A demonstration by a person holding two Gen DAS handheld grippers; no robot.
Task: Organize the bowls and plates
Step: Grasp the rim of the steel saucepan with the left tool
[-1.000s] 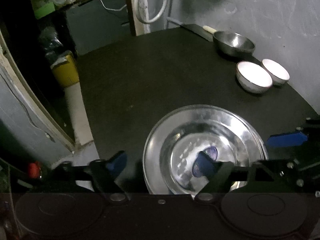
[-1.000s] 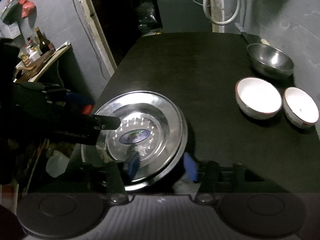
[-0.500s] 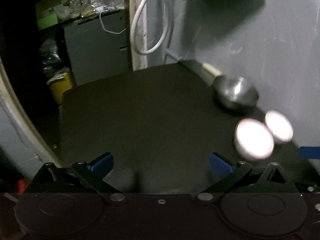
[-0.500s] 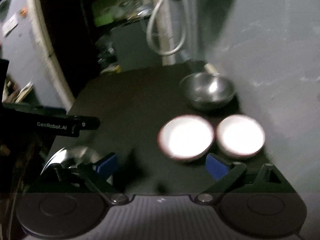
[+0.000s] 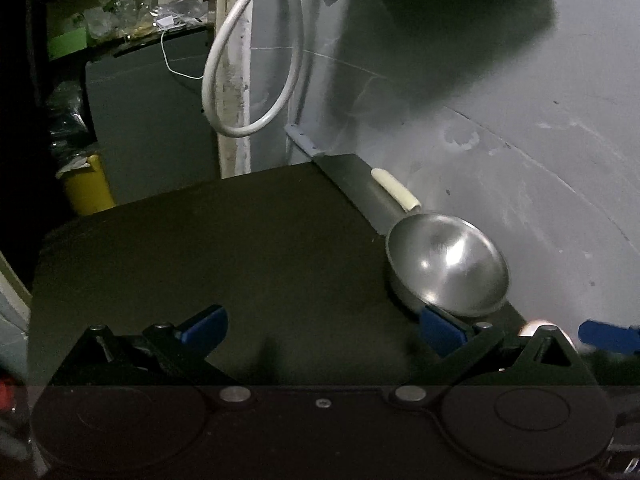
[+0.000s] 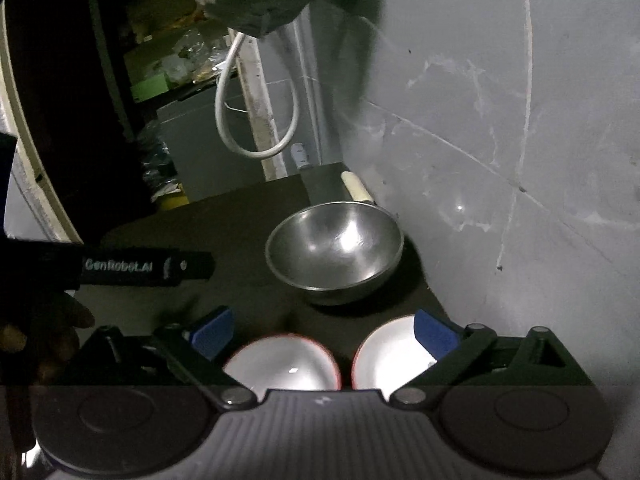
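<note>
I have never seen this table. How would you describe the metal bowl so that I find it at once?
Start at the grey wall along the right edge of the dark table. Near the table's far corner, beside that wall, stands the metal bowl, just behind two white bowls with red rims. It alone is shiny bare steel, and it is deeper and wider than those two.

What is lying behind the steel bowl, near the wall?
Behind the steel bowl lies a flat grey piece with a cream handle beside it. The bowl's rim covers their near ends, so what they are stays unclear.
</note>
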